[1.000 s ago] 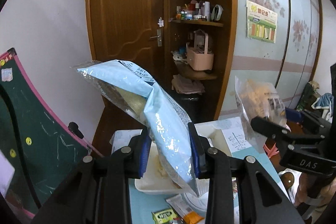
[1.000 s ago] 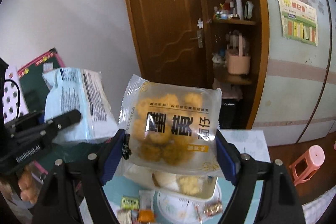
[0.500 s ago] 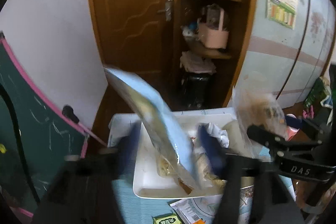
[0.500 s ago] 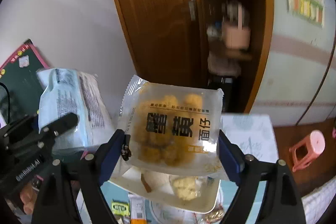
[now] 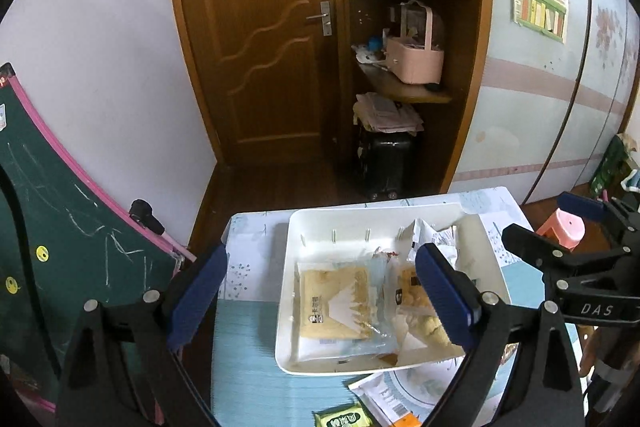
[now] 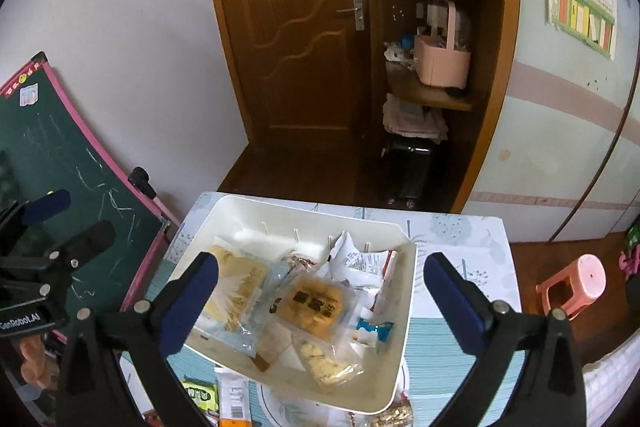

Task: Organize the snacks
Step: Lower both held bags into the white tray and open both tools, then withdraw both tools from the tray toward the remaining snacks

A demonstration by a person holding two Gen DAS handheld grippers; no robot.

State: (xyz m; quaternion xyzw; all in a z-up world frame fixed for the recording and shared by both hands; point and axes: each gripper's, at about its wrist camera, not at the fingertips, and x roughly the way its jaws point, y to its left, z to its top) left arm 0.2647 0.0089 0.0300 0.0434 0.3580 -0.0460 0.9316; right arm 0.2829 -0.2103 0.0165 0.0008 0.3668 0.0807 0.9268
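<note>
White tray (image 6: 404, 311) — both grippers spread.

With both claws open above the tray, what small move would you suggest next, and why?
Probably lower the left claw toward the green packet on the table's near edge. Both claws are open and empty, the white tray already holds several snacks, and this packet lies outside it.

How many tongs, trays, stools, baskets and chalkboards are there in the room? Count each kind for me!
Tongs: 2, the left tongs and the right tongs, both open and empty
White tray: 1
Pink stool: 1
Pink basket: 1
Green chalkboard: 1
Total: 6
</note>
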